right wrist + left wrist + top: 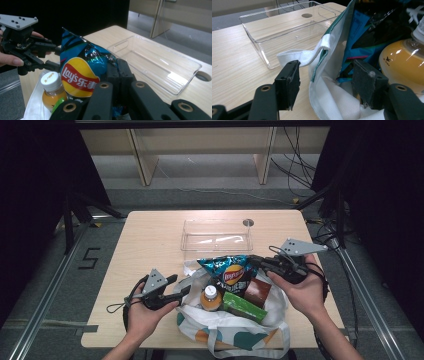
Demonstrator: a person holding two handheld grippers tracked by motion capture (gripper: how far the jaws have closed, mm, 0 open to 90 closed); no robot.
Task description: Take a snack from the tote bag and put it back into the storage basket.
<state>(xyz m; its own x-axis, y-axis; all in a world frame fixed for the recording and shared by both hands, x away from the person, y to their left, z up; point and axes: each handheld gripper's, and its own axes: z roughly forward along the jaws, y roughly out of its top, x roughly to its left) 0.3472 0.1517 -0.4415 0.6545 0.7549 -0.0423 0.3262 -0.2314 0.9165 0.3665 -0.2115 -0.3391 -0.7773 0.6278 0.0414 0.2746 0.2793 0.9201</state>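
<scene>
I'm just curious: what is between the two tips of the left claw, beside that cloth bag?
In the left gripper view, the left claw stands open around the white rim of the cloth bag; the chip bag lies just beyond.

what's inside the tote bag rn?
In the tote bag: a blue chip bag pinched at its edge by the right gripper, an orange drink bottle, a green pack and a brown pack. Anything beneath them is covered.
</scene>
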